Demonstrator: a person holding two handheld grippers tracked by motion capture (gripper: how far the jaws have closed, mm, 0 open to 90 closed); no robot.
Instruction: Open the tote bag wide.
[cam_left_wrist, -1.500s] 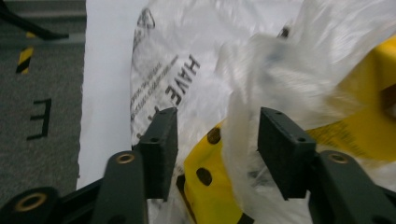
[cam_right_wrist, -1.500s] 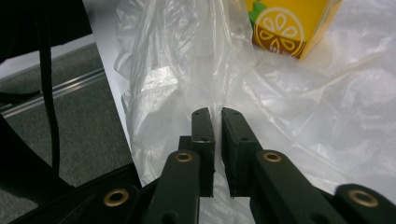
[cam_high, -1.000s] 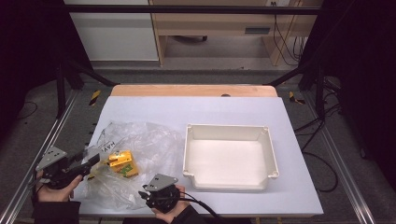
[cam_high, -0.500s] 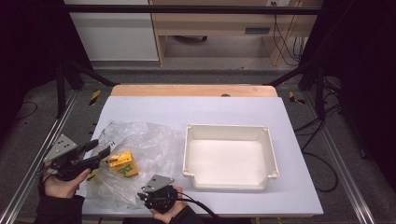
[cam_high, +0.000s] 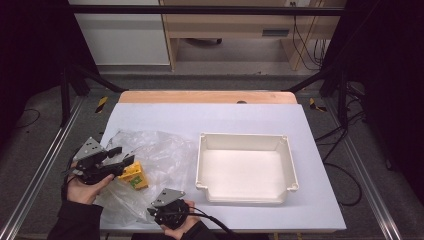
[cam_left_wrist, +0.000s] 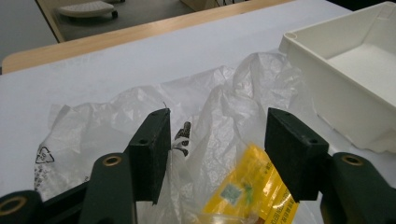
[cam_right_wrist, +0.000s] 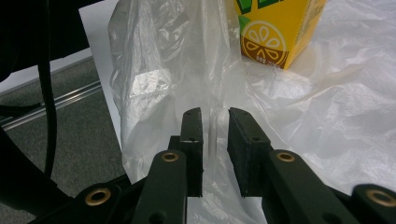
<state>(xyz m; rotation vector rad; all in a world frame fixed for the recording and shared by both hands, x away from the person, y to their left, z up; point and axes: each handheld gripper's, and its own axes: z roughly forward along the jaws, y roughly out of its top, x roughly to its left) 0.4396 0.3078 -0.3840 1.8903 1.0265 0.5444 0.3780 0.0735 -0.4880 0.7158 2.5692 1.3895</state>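
A crumpled clear plastic bag (cam_high: 160, 150) lies on the left of the white table, with a yellow drink carton (cam_high: 134, 175) inside it. My left gripper (cam_high: 120, 156) hovers over the bag's left side, open. In the left gripper view its jaws (cam_left_wrist: 217, 149) stand wide on either side of a raised fold of film, the carton (cam_left_wrist: 247, 191) just below. My right gripper (cam_high: 154, 209) is at the bag's near edge. In the right gripper view it (cam_right_wrist: 215, 116) stands narrow, shut on a fold of the bag (cam_right_wrist: 163, 56), the carton (cam_right_wrist: 275, 28) ahead.
An empty white tray (cam_high: 245, 136) sits right of the bag, its corner in the left gripper view (cam_left_wrist: 317, 60). A wooden strip (cam_high: 205, 96) runs along the table's far edge. Metal frame rails flank the table, and the floor drops off at its left edge (cam_right_wrist: 60, 116).
My left gripper has moved right and a little up, from the table's left edge to over the bag beside the carton. The right gripper has stayed at the bag's near edge.
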